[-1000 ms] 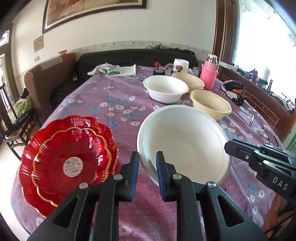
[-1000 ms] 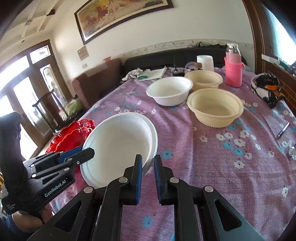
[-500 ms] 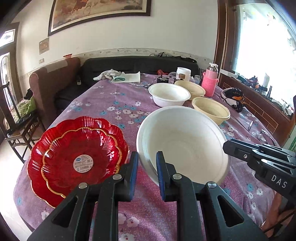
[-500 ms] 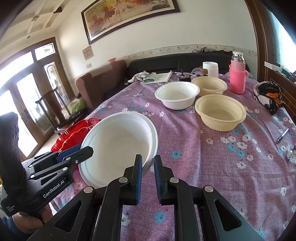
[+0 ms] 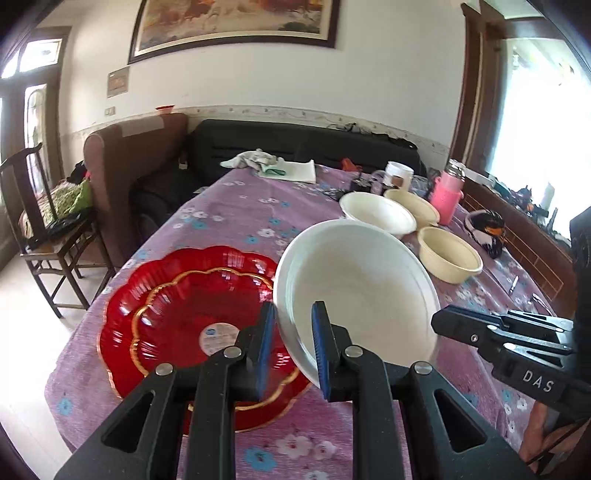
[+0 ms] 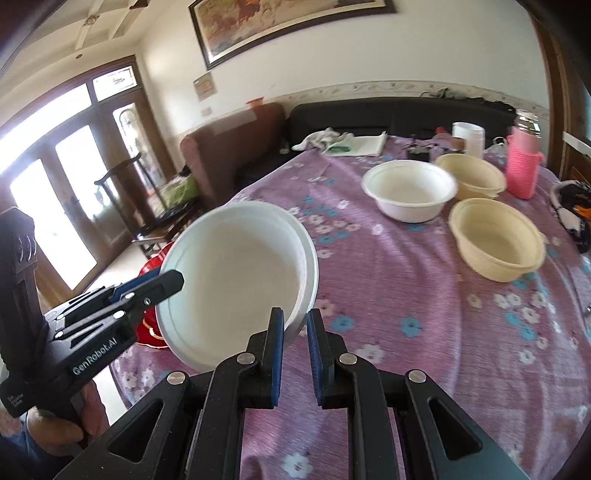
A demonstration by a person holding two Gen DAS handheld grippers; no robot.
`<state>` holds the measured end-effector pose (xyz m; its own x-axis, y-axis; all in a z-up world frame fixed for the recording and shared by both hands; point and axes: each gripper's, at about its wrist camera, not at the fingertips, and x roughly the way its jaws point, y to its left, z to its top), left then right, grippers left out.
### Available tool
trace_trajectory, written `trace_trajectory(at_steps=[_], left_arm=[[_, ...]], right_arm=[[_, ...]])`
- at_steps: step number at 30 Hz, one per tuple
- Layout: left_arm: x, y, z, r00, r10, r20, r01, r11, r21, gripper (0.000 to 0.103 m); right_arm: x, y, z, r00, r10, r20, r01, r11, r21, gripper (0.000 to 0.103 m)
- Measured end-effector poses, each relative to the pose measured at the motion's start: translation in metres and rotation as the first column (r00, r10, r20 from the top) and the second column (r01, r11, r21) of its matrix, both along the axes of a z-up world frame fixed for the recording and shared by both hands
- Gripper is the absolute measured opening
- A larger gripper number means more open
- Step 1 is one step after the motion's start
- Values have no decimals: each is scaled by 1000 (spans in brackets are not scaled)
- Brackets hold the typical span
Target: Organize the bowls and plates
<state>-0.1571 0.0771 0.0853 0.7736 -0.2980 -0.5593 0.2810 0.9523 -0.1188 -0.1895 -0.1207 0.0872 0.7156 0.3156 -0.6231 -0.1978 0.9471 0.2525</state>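
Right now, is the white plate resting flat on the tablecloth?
No: the white plate is tilted and off the tablecloth, with the left gripper and the right gripper each clamped on its rim.

Daylight is pouring through the window (image 5: 535, 122) and glass doors (image 6: 70, 199), blowing both out for you. Fisheye bending is curving the edges, and motion blur is softening the painting (image 6: 295, 26).

White plate (image 5: 360, 291), clamped between left gripper (image 5: 291, 345) and right gripper (image 6: 295, 341), has risen off the table and shifted left, now overlapping the red plates (image 5: 184, 314).
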Motion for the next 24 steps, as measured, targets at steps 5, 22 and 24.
trace_trajectory(at_steps=[5,22,24], left_arm=[[6,14,-3,999,31,-14,-31,999,-13,19],[16,62,10,998,64,-11,-65,994,-93,19],[18,65,6,998,65,-26,-67,993,-95,19]], right_arm=[[9,13,3,999,30,9,-30,1000,-5,15],[33,61,12,995,98,-20,-99,993,-70,14],[39,65,8,993,112,-41,-114,992,-51,11]])
